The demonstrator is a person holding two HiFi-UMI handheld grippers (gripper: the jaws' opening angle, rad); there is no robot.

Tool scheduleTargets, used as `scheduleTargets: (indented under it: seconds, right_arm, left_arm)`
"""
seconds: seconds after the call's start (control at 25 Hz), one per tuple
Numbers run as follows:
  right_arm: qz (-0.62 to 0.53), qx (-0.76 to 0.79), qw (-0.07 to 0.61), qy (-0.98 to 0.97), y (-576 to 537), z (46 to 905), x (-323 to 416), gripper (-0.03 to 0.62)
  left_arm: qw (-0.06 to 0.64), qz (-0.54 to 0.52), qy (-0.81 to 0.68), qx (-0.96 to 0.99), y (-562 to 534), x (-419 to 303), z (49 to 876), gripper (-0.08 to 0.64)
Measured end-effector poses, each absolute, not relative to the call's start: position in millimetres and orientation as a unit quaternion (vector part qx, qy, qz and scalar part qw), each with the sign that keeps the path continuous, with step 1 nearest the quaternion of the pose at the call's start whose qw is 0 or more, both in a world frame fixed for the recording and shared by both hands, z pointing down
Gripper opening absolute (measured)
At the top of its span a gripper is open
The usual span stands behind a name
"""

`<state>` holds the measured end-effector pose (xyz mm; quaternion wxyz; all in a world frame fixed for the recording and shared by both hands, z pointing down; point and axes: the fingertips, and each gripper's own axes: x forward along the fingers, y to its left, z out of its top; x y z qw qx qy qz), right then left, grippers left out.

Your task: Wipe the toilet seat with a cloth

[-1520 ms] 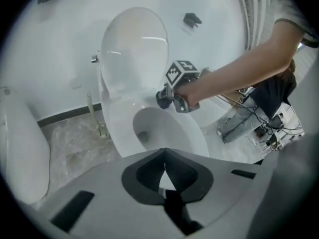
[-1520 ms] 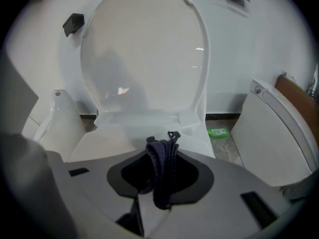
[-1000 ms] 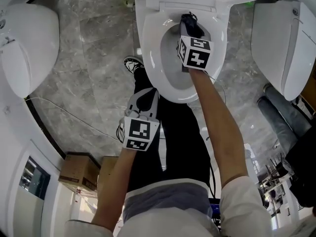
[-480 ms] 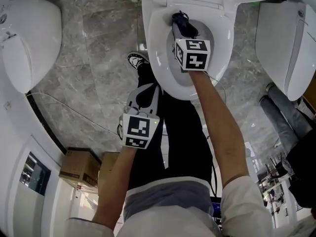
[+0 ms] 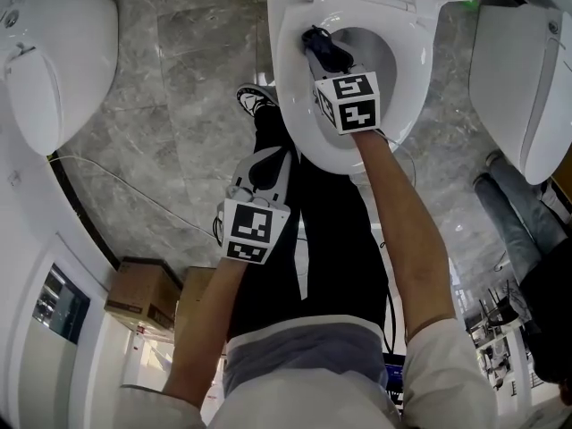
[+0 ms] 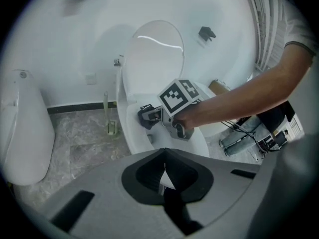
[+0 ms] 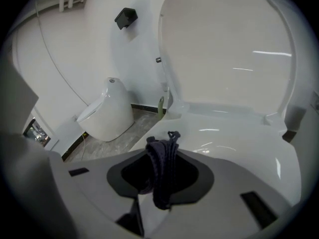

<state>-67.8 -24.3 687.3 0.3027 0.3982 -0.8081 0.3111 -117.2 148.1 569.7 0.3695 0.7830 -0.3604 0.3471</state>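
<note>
Jaws of my right gripper [image 5: 324, 54] pinch the dark cloth [image 7: 160, 169], a bunched strip standing up between them and set against the toilet seat [image 5: 288, 79] at its rear left curve, just below the raised lid [image 7: 229, 49]. From there the ring's long axis runs back toward me, so I judge the next stroke follows that left side. My left gripper [image 5: 257, 175], pressed together on nothing, hangs well apart over my legs.

Head view aimed steeply down over toilet seat [image 5: 414, 74]; left gripper view held back, right pressed close; seat shared by all.
</note>
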Motion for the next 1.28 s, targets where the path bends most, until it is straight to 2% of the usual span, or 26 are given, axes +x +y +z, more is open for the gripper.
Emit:
scheduleTargets:
  seconds: [0.48, 1.28]
  right_arm:
    - [0.321, 0.336, 0.31, -0.829, 33, 684, -95, 0.103]
    - [0.382, 0.327, 0.311, -0.806, 125, 681, -79, 0.103]
  left_arm:
    - [0.371, 0.354, -0.388, 0.766, 158, -128, 570, 0.009]
    - [0.362, 0.361, -0.386, 0.767, 169, -106, 561, 0.009]
